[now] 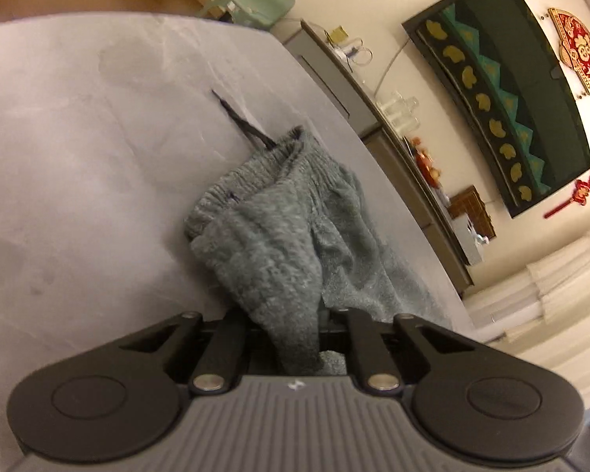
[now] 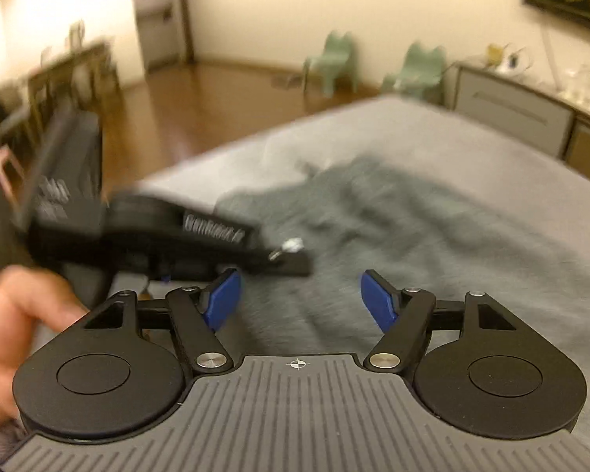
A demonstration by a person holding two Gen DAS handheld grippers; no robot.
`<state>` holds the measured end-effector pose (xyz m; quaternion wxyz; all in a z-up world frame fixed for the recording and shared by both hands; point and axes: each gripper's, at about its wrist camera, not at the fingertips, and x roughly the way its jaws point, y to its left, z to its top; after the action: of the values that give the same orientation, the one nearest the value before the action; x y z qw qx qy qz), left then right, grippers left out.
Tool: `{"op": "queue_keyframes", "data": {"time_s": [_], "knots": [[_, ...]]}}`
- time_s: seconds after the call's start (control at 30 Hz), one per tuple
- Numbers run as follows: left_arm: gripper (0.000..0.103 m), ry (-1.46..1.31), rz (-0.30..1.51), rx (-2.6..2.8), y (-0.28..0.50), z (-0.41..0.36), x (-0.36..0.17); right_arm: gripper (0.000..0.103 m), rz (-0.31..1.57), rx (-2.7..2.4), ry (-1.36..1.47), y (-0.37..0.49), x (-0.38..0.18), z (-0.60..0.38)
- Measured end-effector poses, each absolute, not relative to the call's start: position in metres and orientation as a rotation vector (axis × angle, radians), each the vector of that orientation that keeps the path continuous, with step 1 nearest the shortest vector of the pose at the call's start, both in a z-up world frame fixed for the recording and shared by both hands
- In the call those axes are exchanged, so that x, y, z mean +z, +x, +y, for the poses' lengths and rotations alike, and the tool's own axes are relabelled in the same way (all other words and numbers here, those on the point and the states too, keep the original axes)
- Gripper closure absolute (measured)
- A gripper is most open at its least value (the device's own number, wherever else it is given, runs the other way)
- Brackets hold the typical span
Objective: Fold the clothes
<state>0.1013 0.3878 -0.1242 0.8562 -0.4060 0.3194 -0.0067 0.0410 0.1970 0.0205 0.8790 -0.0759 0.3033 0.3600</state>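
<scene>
Left wrist: my left gripper (image 1: 295,338) is clamped on a bunch of the grey pants (image 1: 279,212), which trail ahead toward the table (image 1: 78,137) edge at right; a thin bite could slip.

Right wrist: my right gripper (image 2: 301,299) gapes empty above the pants; the left one crowds its left side, so they could collide; right is free.
</scene>
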Motion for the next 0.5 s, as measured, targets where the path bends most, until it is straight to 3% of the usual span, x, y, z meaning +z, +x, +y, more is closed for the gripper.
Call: {"op": "queue_keyframes", "data": {"time_s": [0.03, 0.1, 0.23, 0.3, 0.43, 0.5], "knots": [[0.093, -0.843, 0.669, -0.005, 0.100, 0.386, -0.123, 0.036, 0.630, 0.714, -0.124, 0.050, 0.026, 0.185], [0.093, -0.825, 0.664, 0.008, 0.098, 0.384, -0.121, 0.053, 0.635, 0.619, -0.091, 0.070, 0.033, 0.165], [0.095, -0.654, 0.616, 0.051, 0.093, 0.357, -0.097, 0.065, 0.773, 0.430, -0.242, 0.113, -0.001, 0.153], [0.095, -0.488, 0.558, 0.073, 0.086, 0.330, -0.077, 0.060, 0.783, 0.451, -0.291, 0.126, -0.024, 0.150], [0.095, -0.056, 0.417, 0.067, 0.075, 0.242, -0.046, 0.056, 0.880, 0.448, 0.014, 0.168, -0.026, 0.104], [0.095, 0.259, 0.312, -0.013, 0.068, 0.169, -0.040, 0.043, 0.855, 0.432, 0.226, 0.179, -0.020, 0.056]]}}
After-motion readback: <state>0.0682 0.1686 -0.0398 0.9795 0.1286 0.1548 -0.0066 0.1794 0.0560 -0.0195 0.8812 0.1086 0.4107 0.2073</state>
